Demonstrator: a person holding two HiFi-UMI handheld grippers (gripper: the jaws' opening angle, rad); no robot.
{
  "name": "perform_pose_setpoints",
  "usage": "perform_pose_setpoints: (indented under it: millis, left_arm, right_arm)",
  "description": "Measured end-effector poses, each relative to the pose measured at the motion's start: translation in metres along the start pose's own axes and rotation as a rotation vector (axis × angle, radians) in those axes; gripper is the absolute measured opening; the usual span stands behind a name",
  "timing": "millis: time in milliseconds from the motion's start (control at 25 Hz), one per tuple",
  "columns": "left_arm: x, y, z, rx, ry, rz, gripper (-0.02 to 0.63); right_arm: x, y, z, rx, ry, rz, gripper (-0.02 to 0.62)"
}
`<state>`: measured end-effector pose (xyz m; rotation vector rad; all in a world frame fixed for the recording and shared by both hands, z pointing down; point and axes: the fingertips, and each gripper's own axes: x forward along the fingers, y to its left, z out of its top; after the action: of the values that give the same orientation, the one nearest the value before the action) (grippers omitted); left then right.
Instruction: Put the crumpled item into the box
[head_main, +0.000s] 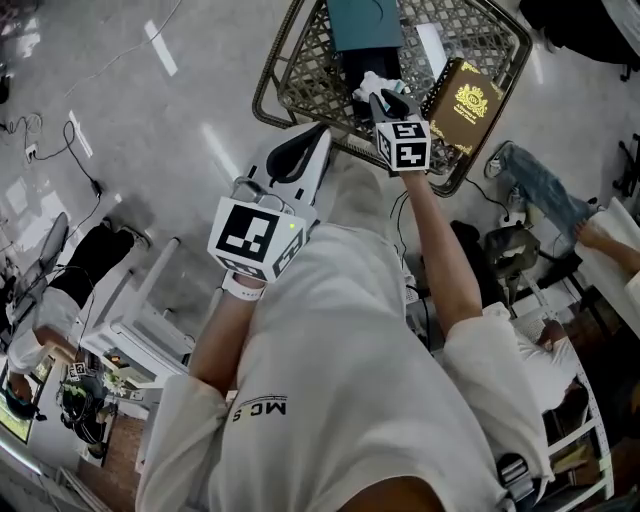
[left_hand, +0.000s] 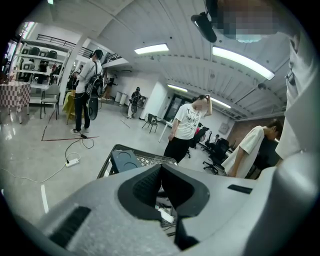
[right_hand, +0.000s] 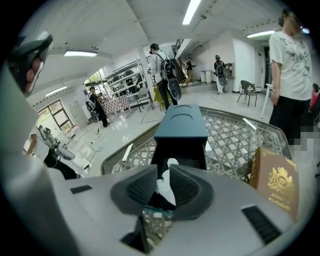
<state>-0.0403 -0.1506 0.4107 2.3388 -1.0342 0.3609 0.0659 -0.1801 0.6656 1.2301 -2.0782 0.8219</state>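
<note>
A white crumpled item is pinched between the jaws of my right gripper, which is shut on it. Directly ahead lies a dark teal box on its side, its open dark end facing the gripper. In the head view the right gripper hangs over the wire basket, the crumpled item just short of the teal box. My left gripper is held back outside the basket's near rim. Its jaws meet at the tips with nothing between them.
A brown box with a gold emblem leans inside the basket at the right, near the right gripper. The metal lattice basket stands on a grey floor. Several people stand around; cables lie on the floor.
</note>
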Motion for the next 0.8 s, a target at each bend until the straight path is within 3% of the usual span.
perform_pose_setpoints:
  millis: [480, 800]
  left_arm:
    - [-0.011, -0.004, 0.027, 0.027, -0.058, -0.017, 0.025]
    - [-0.020, -0.018, 0.037, 0.045, -0.086, -0.038, 0.025]
  right_arm:
    - [-0.064, 0.002, 0.055, -0.027, -0.079, -0.072, 0.054]
    - [-0.137, 0.011, 0.112, -0.032, -0.272, -0.115, 0.035]
